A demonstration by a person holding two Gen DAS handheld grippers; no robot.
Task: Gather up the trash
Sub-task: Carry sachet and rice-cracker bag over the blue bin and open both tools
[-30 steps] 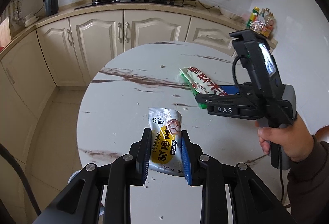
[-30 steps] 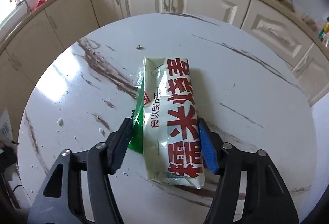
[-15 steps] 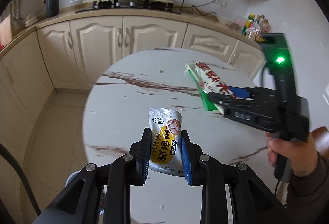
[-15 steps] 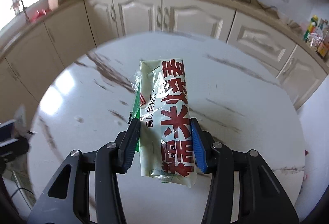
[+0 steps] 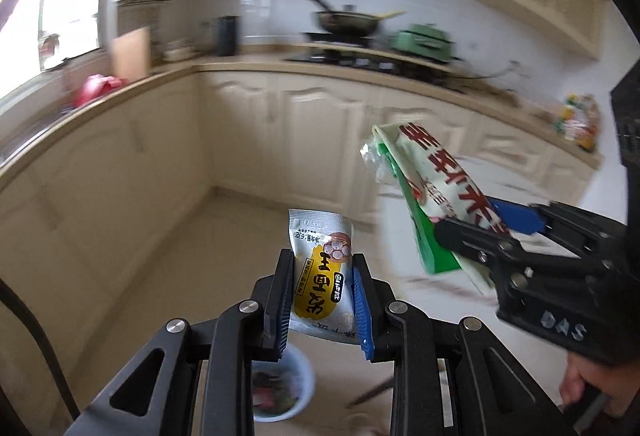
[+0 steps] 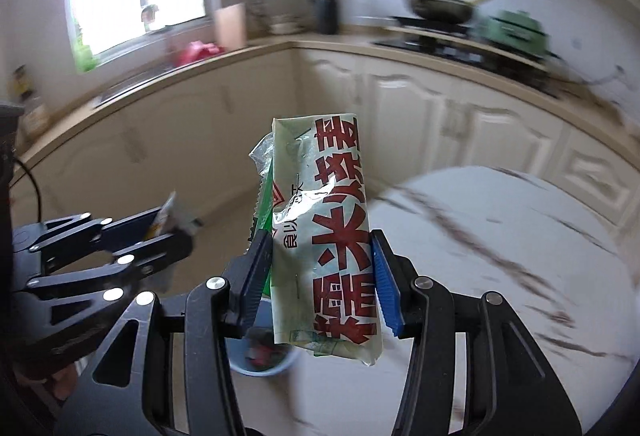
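While each claw clamps its wrapper, small sachet (image 5: 322, 278) left claw (image 5: 322, 302), long packet (image 6: 326, 236) right claw (image 6: 320, 288).

Black left gripper (image 5: 322, 300), blue-padded jaws, silver screws.

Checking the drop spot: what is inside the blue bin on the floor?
The blue bin holds dark and reddish scraps, too blurred to identify. The left claw and its yellow packet cover the bin's far side, so how full it is stays unseen.

Tool-mounted fisheyes, both overlooking kitchen floor
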